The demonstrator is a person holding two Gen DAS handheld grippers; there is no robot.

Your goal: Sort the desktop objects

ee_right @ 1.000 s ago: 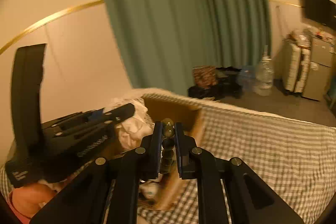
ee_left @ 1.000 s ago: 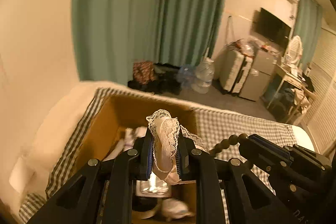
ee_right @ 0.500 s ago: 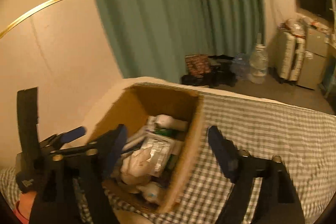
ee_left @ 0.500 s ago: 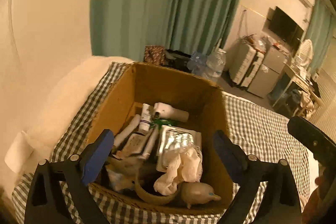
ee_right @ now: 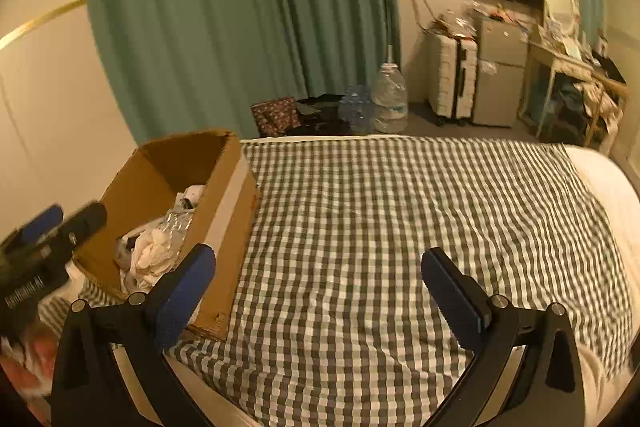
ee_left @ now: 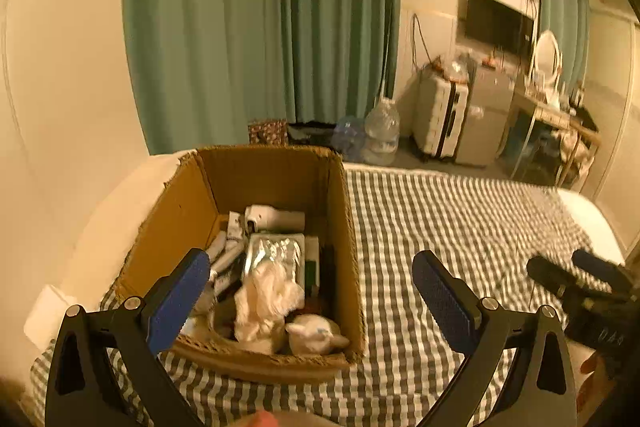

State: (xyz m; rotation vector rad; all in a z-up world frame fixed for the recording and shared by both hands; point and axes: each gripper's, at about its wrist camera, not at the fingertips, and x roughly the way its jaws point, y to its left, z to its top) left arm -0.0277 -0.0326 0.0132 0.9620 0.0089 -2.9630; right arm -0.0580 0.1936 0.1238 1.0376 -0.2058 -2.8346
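Observation:
An open cardboard box (ee_left: pixel 276 183) stands on the checked bedcover (ee_left: pixel 460 219). It holds a white lace cloth (ee_left: pixel 266 297), a silver foil pack (ee_left: pixel 274 251), tubes, a white bottle (ee_left: pixel 276 219) and a small pale figure (ee_left: pixel 316 335). My left gripper (ee_left: pixel 312 291) is open and empty, just in front of and above the box's near edge. My right gripper (ee_right: pixel 318 285) is open and empty over the bare checked bedcover (ee_right: pixel 400 219), right of the box (ee_right: pixel 228 195). The lace cloth (ee_right: pixel 152 255) shows in the box there too.
The left gripper shows at the left edge of the right wrist view (ee_right: pixel 44 247); the right gripper shows at the right edge of the left wrist view (ee_left: pixel 580 287). Beyond the bed stand green curtains (ee_left: pixel 260 27), water jugs (ee_right: pixel 388 99), a suitcase (ee_right: pixel 452 79) and a cluttered desk (ee_right: pixel 572 67).
A second ago the left gripper was shut on the lace cloth and the right on a string of beads. Both opened; the cloth now lies in the box. Both grippers have pulled back, the right moving rightward.

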